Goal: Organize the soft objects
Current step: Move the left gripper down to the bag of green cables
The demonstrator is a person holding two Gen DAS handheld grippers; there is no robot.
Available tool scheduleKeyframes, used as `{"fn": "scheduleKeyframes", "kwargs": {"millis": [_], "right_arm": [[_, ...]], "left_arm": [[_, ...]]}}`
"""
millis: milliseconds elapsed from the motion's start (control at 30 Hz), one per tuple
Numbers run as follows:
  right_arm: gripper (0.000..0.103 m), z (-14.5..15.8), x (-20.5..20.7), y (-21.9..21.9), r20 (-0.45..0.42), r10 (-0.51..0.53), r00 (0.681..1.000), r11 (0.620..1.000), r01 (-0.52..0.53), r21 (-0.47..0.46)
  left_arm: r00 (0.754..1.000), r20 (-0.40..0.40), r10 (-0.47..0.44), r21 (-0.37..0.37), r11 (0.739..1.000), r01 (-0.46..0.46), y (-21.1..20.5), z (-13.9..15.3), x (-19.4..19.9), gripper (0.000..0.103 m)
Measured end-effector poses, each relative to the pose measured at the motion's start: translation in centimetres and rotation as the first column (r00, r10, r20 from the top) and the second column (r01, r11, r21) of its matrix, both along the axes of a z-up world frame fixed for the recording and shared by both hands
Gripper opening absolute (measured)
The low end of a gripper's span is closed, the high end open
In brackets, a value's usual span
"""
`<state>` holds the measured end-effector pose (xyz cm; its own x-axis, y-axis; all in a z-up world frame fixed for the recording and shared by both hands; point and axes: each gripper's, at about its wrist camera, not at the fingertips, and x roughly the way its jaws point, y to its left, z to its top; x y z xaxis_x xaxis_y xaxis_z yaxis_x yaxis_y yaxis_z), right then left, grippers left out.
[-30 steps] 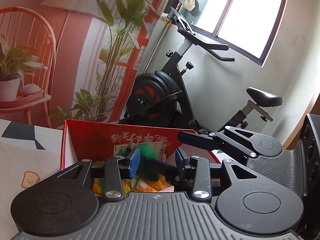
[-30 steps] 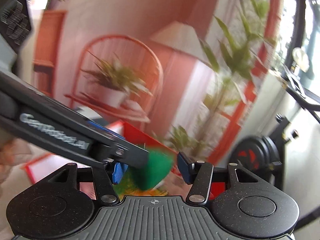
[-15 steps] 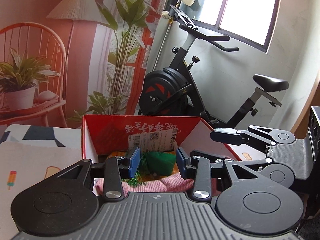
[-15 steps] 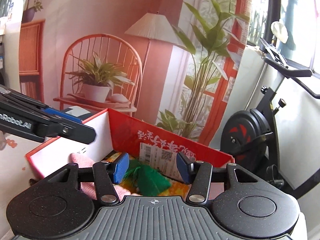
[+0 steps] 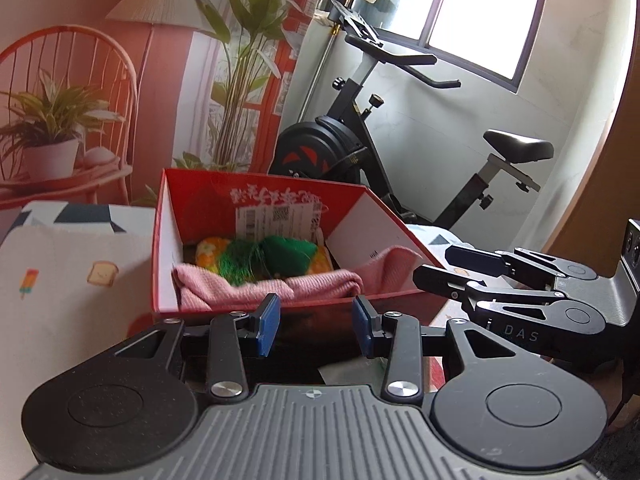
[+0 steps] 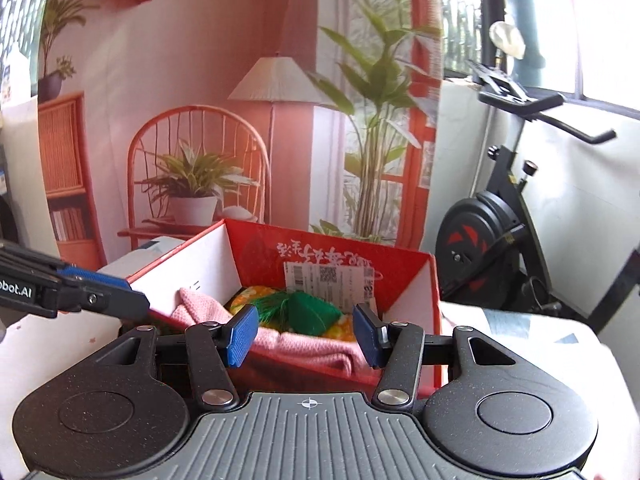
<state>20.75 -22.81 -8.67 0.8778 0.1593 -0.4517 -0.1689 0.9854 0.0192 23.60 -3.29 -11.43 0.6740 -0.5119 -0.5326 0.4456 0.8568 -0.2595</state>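
A red cardboard box (image 5: 280, 194) (image 6: 336, 246) with white inner walls stands on the table ahead of both grippers. Inside lie a pink towel (image 5: 248, 284) (image 6: 304, 344), a green plush with a tassel (image 5: 288, 258) (image 6: 314, 312) and an orange flowered soft item (image 5: 208, 250) (image 6: 256, 294). My left gripper (image 5: 315, 326) (image 6: 132, 296) hovers just short of the box's near wall, open, with nothing between its blue pads. My right gripper (image 6: 305, 338) (image 5: 444, 268) hangs at the box's right front corner, also open and empty.
The table wears a white cloth (image 5: 80, 280) printed with small pictures. Behind the box hangs a printed backdrop (image 6: 200, 120) of a chair, plants and a lamp. An exercise bike (image 5: 360, 140) stands at the back right under a window.
Both grippers have drawn back from the box. The green plush, earlier close between the jaws, now lies farther off inside the box on the pink towel. The right gripper has rolled level.
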Motion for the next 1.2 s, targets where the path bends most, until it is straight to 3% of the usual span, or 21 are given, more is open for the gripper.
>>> {"fn": "scheduleKeyframes", "kwargs": {"millis": [233, 600, 1200], "right_arm": [[0.049, -2.6, -3.8, -0.7, -0.047, -0.034, 0.998, 0.998, 0.036, 0.041], [0.047, -8.8, -6.6, -1.8, -0.232, -0.049, 0.972, 0.982, 0.089, 0.166], [0.042, -11.1, -6.1, -2.0, -0.316, 0.03, 0.948, 0.943, 0.077, 0.324]], "left_arm": [[0.997, -0.075, -0.015, -0.008, 1.0, 0.014, -1.1, -2.7, -1.3, 0.042], [0.966, -0.254, -0.04, -0.011, 0.999, 0.038, -2.3, -8.1, -1.4, 0.041], [0.944, -0.323, -0.062, -0.008, 0.998, 0.063, -3.7, -10.0, -1.4, 0.04]]}}
